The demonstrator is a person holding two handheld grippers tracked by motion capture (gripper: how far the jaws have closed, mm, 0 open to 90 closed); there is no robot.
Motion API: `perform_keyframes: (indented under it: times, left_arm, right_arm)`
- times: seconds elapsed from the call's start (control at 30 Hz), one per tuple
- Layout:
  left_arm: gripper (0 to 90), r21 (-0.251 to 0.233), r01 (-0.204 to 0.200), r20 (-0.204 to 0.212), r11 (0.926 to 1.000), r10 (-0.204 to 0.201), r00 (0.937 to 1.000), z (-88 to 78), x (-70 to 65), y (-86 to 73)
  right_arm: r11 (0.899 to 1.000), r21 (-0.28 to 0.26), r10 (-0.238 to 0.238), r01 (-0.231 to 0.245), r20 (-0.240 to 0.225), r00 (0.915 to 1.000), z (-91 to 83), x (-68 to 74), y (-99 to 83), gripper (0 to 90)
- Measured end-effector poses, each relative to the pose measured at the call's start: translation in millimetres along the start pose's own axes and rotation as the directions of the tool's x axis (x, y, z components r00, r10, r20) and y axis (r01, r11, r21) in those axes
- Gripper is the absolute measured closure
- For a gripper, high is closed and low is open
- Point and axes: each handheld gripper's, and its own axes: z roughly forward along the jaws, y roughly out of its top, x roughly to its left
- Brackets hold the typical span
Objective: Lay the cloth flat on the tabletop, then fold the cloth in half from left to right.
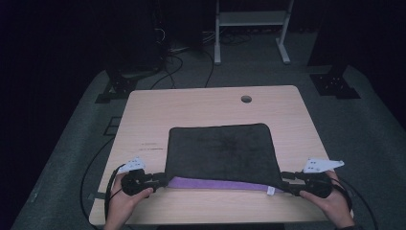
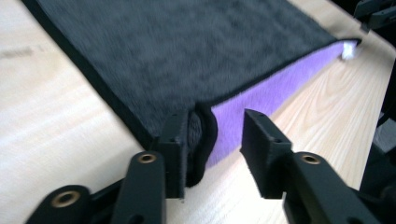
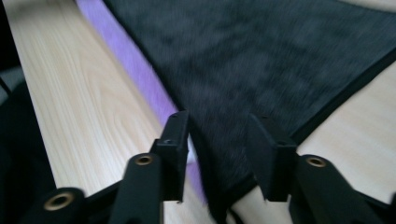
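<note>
I am folding a cloth (image 1: 222,151) on the worktop (image 1: 143,115), and the fold has just been laid — the dark top layer lies flat over the purple underside, which shows as a strip (image 1: 215,183) along the edge nearest me. The cloth sits in the middle of the worktop, its near edge between my two hands.

My left gripper (image 1: 155,180) is at the near left corner. In the left gripper view its jaws stand partly apart; the curled dark corner (image 2: 203,140) of the cloth rests against the inner face of one jaw, the other jaw is clear of it, so I am no longer pinching it. My right gripper (image 1: 287,183) is at the near right corner, close to the small white tag (image 1: 270,190). In the right gripper view its jaws are also partly apart with the cloth's corner (image 3: 224,154) lying between them, not squeezed, as far as I can tell.

So the step in hand is the release after the fold. Next, I judge, both hands need to draw back toward me without dragging the corners — the left corner is touching a jaw and could snag. The top layer falls short of the lower one along the near edge, so it may want a nudge to line up.

No containers stand on the worktop; there is just a round hole (image 1: 246,99) near its far edge.
</note>
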Motion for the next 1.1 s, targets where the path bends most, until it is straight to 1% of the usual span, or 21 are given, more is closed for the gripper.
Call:
perform_keyframes:
  times: [0.03, 0.1, 0.2, 0.27, 0.33, 0.37, 0.43, 0.47, 0.57, 0.67, 0.8, 0.9, 1.0, 1.1]
  left_arm:
    - [57.7, -0.004, -0.004, -0.001, 1.0000, 0.004, 1.0000, -1.0, 0.6, 0.7]
    - [55.3, -0.012, 0.002, -0.003, 0.9999, -0.002, 1.0000, -0.9, 2.1, 1.0]
    - [53.4, -0.032, 0.006, -0.018, 0.9995, -0.006, 0.9998, -1.4, 5.7, 3.7]
    - [53.5, -0.046, 0.002, -0.043, 0.9989, -0.004, 0.9991, -0.3, 10.1, 9.3]
    - [53.8, -0.048, -0.003, -0.066, 0.9988, 0.000, 0.9978, 3.8, 15.7, 15.4]
    - [53.7, -0.042, -0.005, -0.079, 0.9991, 0.002, 0.9969, 7.3, 19.0, 17.5]
    - [53.7, -0.012, -0.013, -0.102, 0.9998, 0.011, 0.9947, 16.1, 24.1, 18.6]
    - [53.9, 0.011, -0.013, -0.107, 0.9999, 0.014, 0.9942, 21.5, 24.8, 17.1]
    - [53.8, 0.059, -0.023, -0.107, 0.9980, 0.029, 0.9938, 28.2, 21.5, 12.3]
    - [53.2, 0.085, -0.026, -0.098, 0.9960, 0.035, 0.9946, 28.9, 15.7, 5.8]
    - [52.1, 0.095, -0.022, -0.075, 0.9952, 0.029, 0.9967, 21.1, 4.2, -5.7]
    - [51.1, 0.090, -0.021, -0.073, 0.9957, 0.027, 0.9970, 12.0, -2.6, -12.4]
    - [49.9, 0.081, -0.017, -0.080, 0.9966, 0.024, 0.9965, 3.3, -4.2, -19.0]
    - [48.5, 0.056, -0.004, -0.088, 0.9984, 0.008, 0.9961, -4.1, -2.9, -21.0]
  right_arm:
    - [1.000, -0.011, 0.003, -0.003, 0.010, 0.9999, -1.7, -1.0, 1.5, 55.3]
    - [1.000, -0.020, 0.008, -0.007, 0.036, 0.9993, -2.2, -3.9, 2.5, 54.0]
    - [1.000, -0.006, 0.020, -0.019, 0.076, 0.9969, 1.0, -10.7, 1.4, 53.2]
    - [1.000, 0.008, 0.022, -0.023, 0.109, 0.9938, 4.1, -15.5, 0.3, 52.3]
    - [0.999, 0.021, 0.027, -0.029, 0.123, 0.9920, 7.8, -20.4, -0.9, 50.6]
    - [0.999, 0.031, 0.022, -0.026, 0.133, 0.9909, 10.2, -22.4, -1.6, 49.3]
    - [0.999, 0.047, 0.020, -0.027, 0.137, 0.9903, 15.2, -24.3, -3.9, 45.8]
    - [0.998, 0.054, 0.015, -0.023, 0.141, 0.9900, 17.6, -23.8, -5.3, 44.1]
    - [0.996, 0.087, -0.014, 0.002, 0.140, 0.9901, 23.8, -18.7, -8.5, 40.4]
    - [0.994, 0.109, -0.033, 0.018, 0.135, 0.9903, 25.6, -13.3, -11.1, 38.7]
    - [0.993, 0.119, -0.036, 0.023, 0.112, 0.9931, 22.3, -6.6, -15.5, 37.6]
    - [0.994, 0.109, -0.039, 0.029, 0.091, 0.9951, 18.0, -0.8, -16.9, 36.8]
    - [0.994, 0.104, -0.034, 0.025, 0.086, 0.9957, 14.3, 1.5, -20.9, 36.4]
    - [0.997, 0.081, -0.014, 0.007, 0.094, 0.9955, 9.6, -2.3, -22.0, 36.1]
